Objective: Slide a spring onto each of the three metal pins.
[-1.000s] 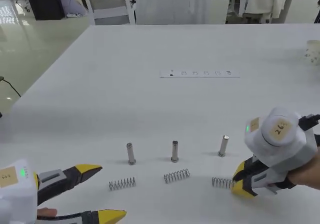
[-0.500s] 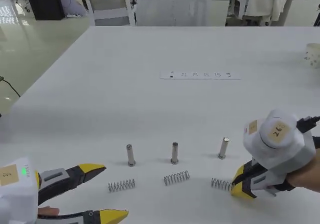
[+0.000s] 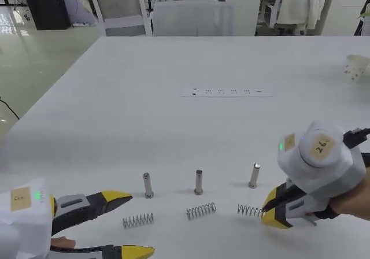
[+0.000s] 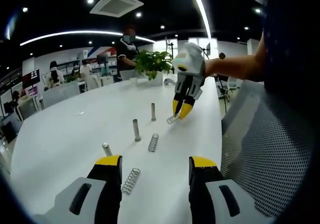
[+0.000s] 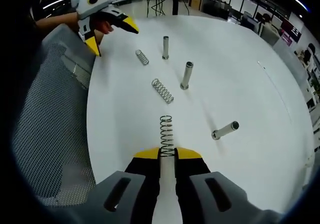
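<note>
Steel spring was pinched endwise in the right gripper; it needed standing upright over the pin at eleven o'clock. Left gripper gaped wide, empty.

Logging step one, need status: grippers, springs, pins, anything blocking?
Right gripper shut on right spring. Left gripper open, empty. Left pin, middle pin, right pin upright, bare; left spring, middle spring lying loose. Nothing blocking.

White-bodied left gripper and right gripper, black fingers tipped yellow, green lights
</note>
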The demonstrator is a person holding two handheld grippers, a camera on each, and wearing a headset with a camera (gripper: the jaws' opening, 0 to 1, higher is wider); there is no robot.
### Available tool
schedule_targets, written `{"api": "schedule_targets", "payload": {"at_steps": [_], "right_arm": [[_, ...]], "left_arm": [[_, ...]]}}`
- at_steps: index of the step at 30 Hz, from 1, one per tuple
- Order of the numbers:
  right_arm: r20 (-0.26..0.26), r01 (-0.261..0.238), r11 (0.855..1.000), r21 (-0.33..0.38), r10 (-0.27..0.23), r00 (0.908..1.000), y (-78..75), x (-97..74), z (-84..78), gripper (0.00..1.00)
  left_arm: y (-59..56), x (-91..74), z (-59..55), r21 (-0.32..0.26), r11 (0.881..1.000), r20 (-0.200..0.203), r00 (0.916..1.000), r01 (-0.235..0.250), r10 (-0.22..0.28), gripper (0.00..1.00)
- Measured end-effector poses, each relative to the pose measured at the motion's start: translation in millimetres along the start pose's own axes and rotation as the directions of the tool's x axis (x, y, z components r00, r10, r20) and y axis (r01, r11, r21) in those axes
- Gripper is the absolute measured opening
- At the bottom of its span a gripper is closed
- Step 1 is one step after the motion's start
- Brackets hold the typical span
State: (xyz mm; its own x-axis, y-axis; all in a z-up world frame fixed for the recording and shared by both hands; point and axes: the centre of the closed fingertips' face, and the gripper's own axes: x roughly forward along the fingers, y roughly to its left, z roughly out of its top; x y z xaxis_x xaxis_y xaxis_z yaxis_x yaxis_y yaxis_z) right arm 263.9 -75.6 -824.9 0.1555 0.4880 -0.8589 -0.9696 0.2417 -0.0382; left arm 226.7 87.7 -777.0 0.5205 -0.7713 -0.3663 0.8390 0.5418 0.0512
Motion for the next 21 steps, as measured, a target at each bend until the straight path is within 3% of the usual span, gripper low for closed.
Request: {"api": "schedule_targets", "payload": {"at_steps": [10, 21], "right_arm": [[0.014, -0.006, 0.997, -0.071, 0.007, 0.9999, 10.2, -9.0, 23.4, 0.08], [0.019, -0.009, 0.992, -0.129, 0.011, 0.9997, 16.1, -17.6, 40.4, 0.08]], "left_arm": [[-5.3, 11.0, 13.8, 0.044, 0.997, 0.011, 0.9980, 0.062, -0.063, 0.43], [-12.4, 22.9, 28.6, 0.096, 0.982, 0.004, 0.9860, 0.166, -0.167, 0.37]]}}
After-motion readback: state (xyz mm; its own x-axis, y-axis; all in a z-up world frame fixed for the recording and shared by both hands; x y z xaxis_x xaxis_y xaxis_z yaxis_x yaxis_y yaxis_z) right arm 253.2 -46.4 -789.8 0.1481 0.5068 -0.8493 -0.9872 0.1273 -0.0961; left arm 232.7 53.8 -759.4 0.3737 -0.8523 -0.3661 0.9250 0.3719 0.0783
